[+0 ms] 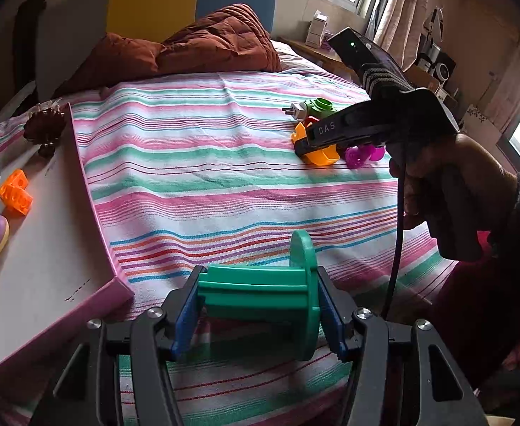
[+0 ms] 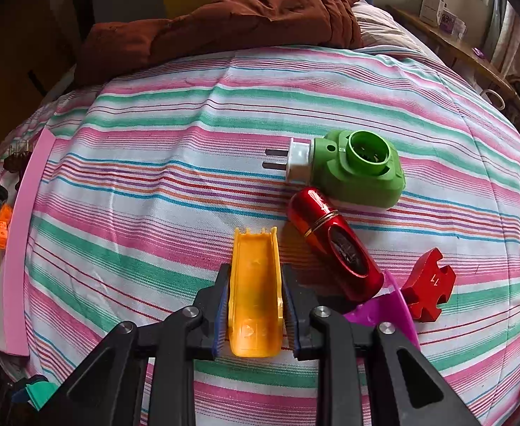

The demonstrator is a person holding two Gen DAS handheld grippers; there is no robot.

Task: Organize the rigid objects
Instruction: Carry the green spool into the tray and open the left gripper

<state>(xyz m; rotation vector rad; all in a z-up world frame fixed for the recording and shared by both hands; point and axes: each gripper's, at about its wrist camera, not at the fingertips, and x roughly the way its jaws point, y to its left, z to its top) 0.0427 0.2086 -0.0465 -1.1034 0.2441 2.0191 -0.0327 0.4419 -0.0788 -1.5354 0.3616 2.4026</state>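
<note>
Nearest the left wrist camera, the left gripper (image 1: 256,314) had its jaws partly open and pressed on a green plastic spool (image 1: 260,293), held just above the striped bedsheet (image 1: 203,177). The right gripper (image 2: 255,310) had its jaws closed on a yellow scoop-shaped piece (image 2: 255,291) resting on the sheet. Just beside it lay a red metallic tube (image 2: 334,245), a green plug adapter (image 2: 352,170) and a red notched block (image 2: 428,284). A pink-edged tray (image 1: 47,248) at the left held an orange block (image 1: 15,193).
</note>
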